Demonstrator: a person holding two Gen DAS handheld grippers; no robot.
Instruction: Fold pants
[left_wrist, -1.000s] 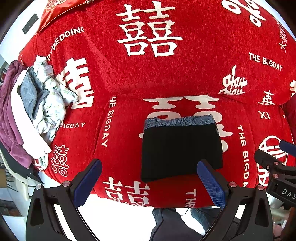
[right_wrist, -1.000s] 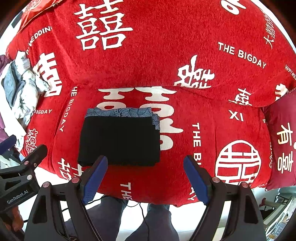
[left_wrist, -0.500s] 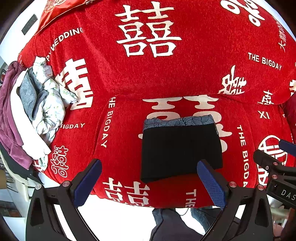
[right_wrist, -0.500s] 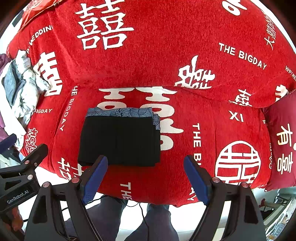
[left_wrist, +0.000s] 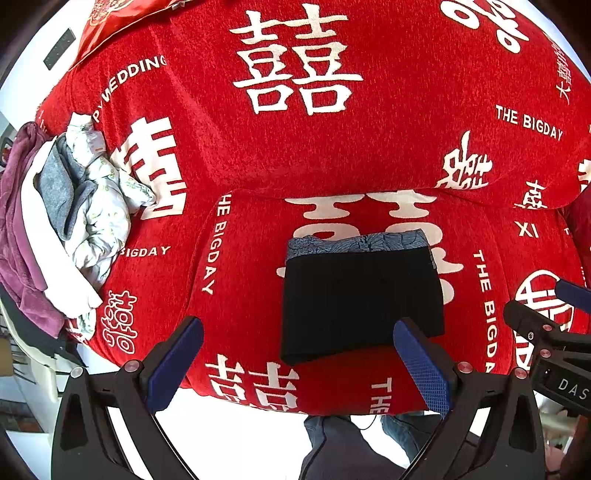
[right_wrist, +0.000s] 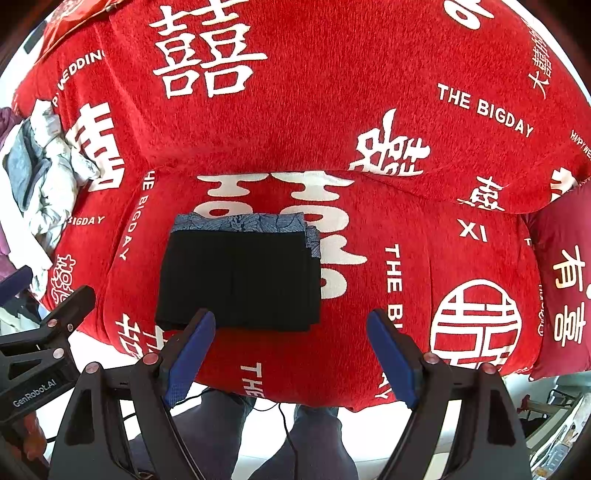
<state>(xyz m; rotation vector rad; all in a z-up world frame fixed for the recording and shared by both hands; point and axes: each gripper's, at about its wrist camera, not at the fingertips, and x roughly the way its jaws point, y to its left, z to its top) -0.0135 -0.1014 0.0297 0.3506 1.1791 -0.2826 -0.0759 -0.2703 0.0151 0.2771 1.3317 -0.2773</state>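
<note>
Black folded pants (left_wrist: 360, 301) lie squared atop a blue-patterned folded garment (left_wrist: 356, 242) on the red sofa seat (left_wrist: 243, 280), apparently finished; left gripper (left_wrist: 299, 363) and right gripper (right_wrist: 291, 356) hover before them, spread wide, empty.

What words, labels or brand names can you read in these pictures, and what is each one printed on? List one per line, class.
"THE BIGDAY": red sofa cover, repeated.
"WEDDING": same cover, top left; its first letters are cut off.
"XI": cover, right side.
"GenRobot.AI": left gripper body, seen in the right wrist view.
"DAS": right gripper body, cut off by the frame edge.
Large white Chinese characters on the cover and cushion: not transcribed.
Folded pants: no text.
</note>
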